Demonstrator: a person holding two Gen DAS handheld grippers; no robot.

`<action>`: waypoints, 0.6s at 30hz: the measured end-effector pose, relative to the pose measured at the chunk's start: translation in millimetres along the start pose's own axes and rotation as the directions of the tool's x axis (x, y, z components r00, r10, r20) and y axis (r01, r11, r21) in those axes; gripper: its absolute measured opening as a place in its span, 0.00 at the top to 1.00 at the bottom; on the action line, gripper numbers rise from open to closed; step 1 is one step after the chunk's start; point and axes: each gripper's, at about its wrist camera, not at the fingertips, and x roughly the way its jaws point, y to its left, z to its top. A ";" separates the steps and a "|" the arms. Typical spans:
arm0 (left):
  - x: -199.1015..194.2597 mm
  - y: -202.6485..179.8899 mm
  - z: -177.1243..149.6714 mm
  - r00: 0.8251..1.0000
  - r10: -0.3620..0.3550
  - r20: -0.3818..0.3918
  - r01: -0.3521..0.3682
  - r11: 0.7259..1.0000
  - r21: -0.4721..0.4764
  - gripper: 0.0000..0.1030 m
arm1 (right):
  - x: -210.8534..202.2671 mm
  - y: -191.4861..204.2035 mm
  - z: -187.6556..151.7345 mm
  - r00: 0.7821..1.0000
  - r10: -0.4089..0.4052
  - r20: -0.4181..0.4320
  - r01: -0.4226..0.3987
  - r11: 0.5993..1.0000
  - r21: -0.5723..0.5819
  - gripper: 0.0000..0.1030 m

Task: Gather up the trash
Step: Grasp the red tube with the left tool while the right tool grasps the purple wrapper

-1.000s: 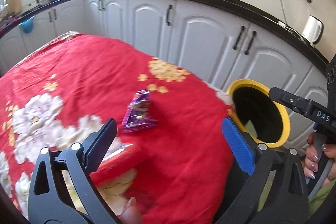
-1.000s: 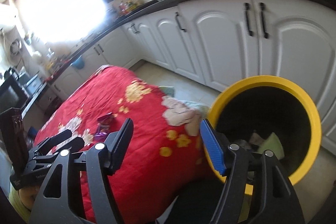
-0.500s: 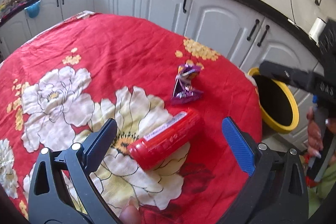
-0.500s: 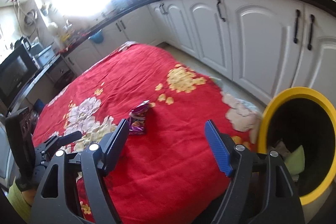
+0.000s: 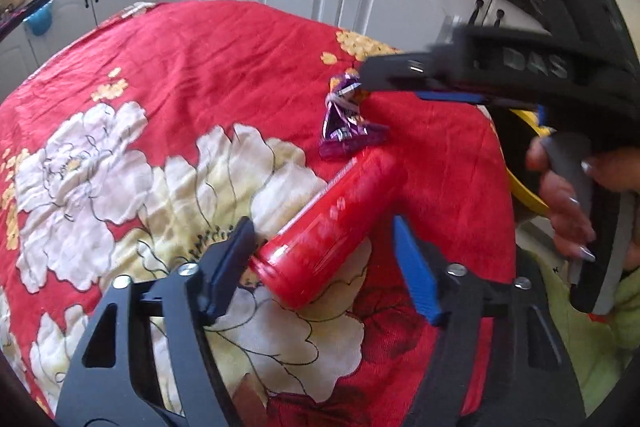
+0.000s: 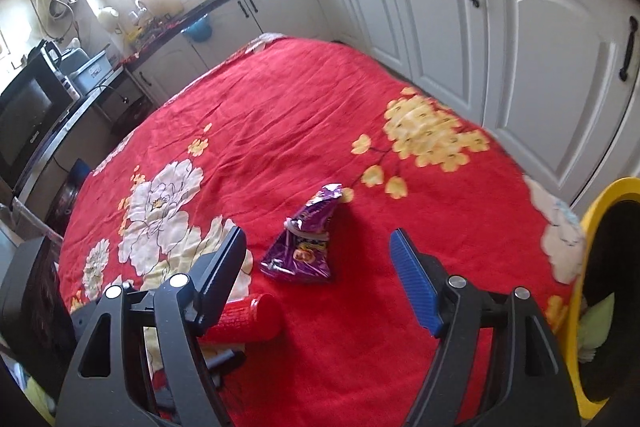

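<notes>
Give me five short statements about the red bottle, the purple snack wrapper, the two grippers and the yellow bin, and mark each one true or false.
1. The red bottle lies on its side on the red floral cloth. True.
2. The left gripper is shut on the bottle. False: its jaws stand open on either side of the bottle's near end.
3. The purple snack wrapper is already in the yellow bin. False: it sits on the cloth, ahead of the right gripper.
4. The right gripper is open and holds nothing. True.
5. The yellow bin stands in the middle of the cloth. False: it is off the cloth's edge, on the right of the right wrist view.
</notes>
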 end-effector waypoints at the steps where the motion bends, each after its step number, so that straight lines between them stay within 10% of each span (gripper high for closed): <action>1: 1.2 -0.8 -1.0 1.000 0.000 -0.005 0.000 1.000 0.005 0.48 | 3.7 0.5 0.9 1.000 -0.002 -0.008 0.002 1.000 0.000 0.31; 12: 3.9 -8.2 -3.8 1.000 -0.001 -0.006 0.001 1.000 0.024 0.69 | 37.3 -10.1 8.8 0.997 0.023 -0.080 -0.017 0.997 0.077 0.70; 18: 3.9 -12.7 -4.2 1.000 0.004 -0.006 -0.004 0.999 0.039 0.73 | 22.5 -24.9 1.2 0.999 0.015 -0.039 -0.011 0.996 0.090 0.74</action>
